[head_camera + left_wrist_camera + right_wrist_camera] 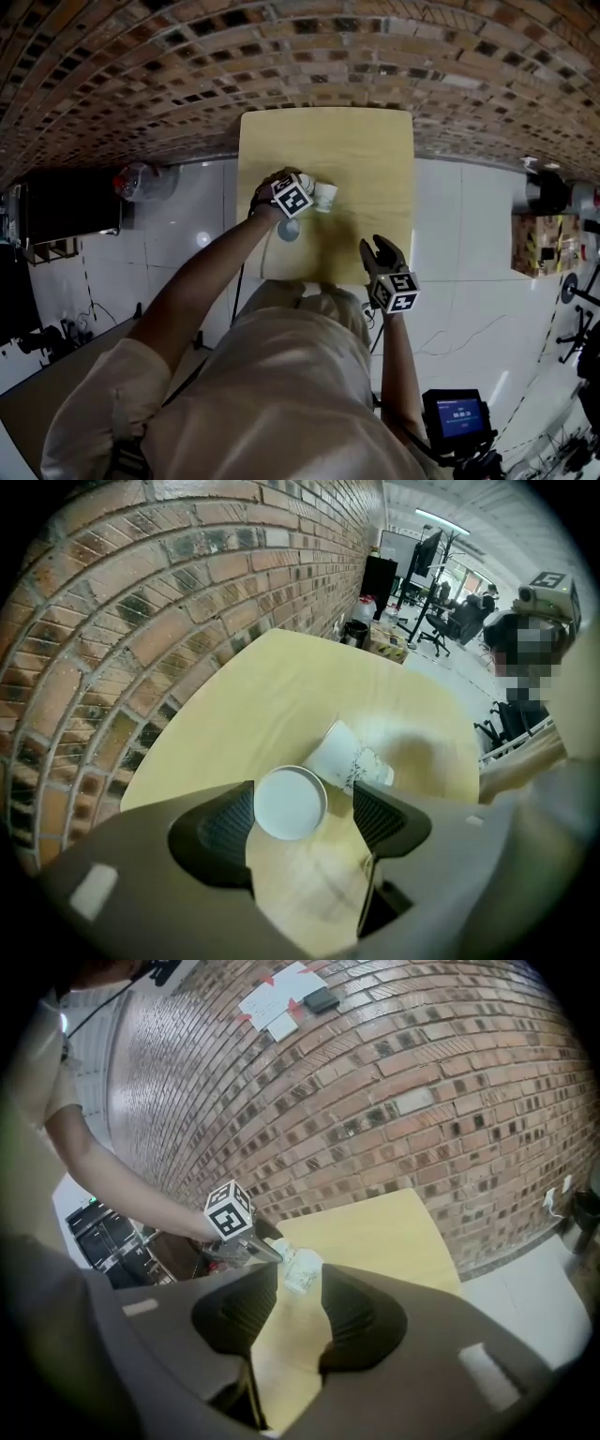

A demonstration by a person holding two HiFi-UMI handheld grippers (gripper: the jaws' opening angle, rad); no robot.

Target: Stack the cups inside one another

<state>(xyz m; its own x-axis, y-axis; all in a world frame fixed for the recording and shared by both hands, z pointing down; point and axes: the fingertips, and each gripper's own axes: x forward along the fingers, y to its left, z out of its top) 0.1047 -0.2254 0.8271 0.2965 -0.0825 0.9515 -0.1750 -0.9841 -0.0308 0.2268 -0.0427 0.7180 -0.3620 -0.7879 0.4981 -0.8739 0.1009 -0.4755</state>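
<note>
The left claw (305, 808) points steeply down at the pale wooden counter (281, 686), its jaws apart. Between them a white paper cup (289, 803) shows end-on as a round disc, close against one pad with a gap at the other, so it is not clamped. Just beyond it sits a second cup with dark print (354, 758) on its side; whether it lies flat or only leans I cannot tell. The right claw (298, 1297) hangs near the counter's near edge, well apart from both cups, its jaws parted and nothing between them.
</note>
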